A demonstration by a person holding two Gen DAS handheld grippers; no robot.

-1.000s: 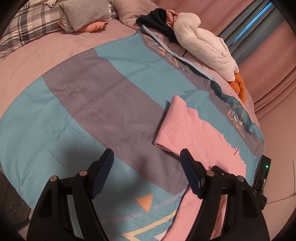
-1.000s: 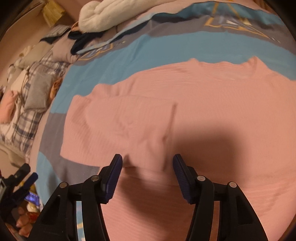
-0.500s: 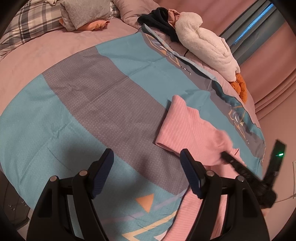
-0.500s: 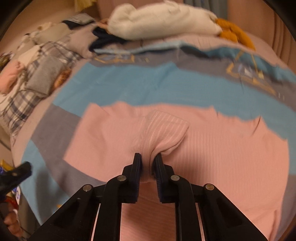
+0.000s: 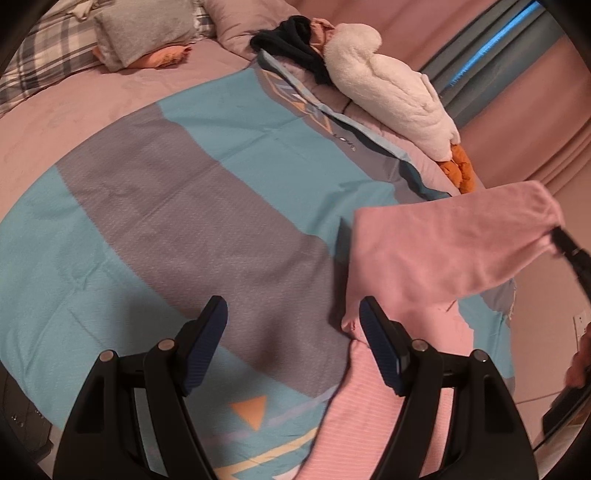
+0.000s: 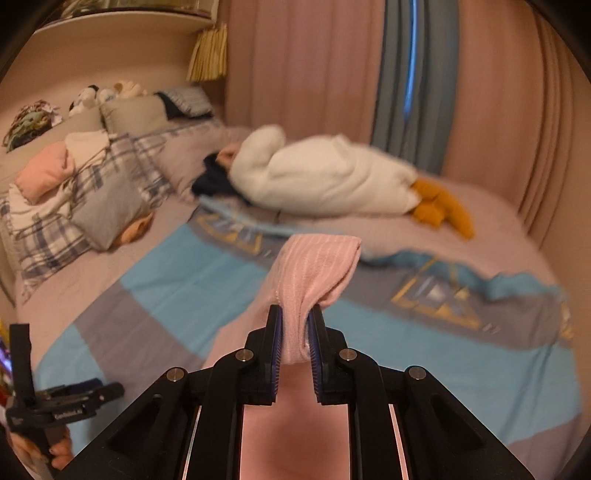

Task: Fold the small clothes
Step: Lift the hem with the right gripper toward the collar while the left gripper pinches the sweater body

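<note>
A pink ribbed garment (image 5: 436, 254) lies on the blue and grey bedspread (image 5: 177, 206), with one edge lifted high off the bed. My right gripper (image 6: 295, 317) is shut on a bunched fold of that pink garment (image 6: 317, 273) and holds it up in the air; the rest hangs down below the jaws. In the left wrist view the right gripper's tip (image 5: 561, 240) shows at the far right, at the raised cloth corner. My left gripper (image 5: 293, 317) stands open low over the bedspread, with nothing between its fingers. Its right finger (image 5: 376, 332) is beside the garment's lower left edge.
A large white plush goose (image 6: 321, 181) with orange feet lies along the bed's far side by the curtains (image 6: 332, 74). Plaid pillows (image 6: 55, 221), a grey cushion (image 5: 144, 29) and dark clothes (image 5: 295, 37) pile up at the head. A person's hand (image 6: 40, 450) holds the left gripper.
My right gripper shut on a fold of the pink garment and rose, pulling the cloth up off the bed. The left gripper stayed put and open.
</note>
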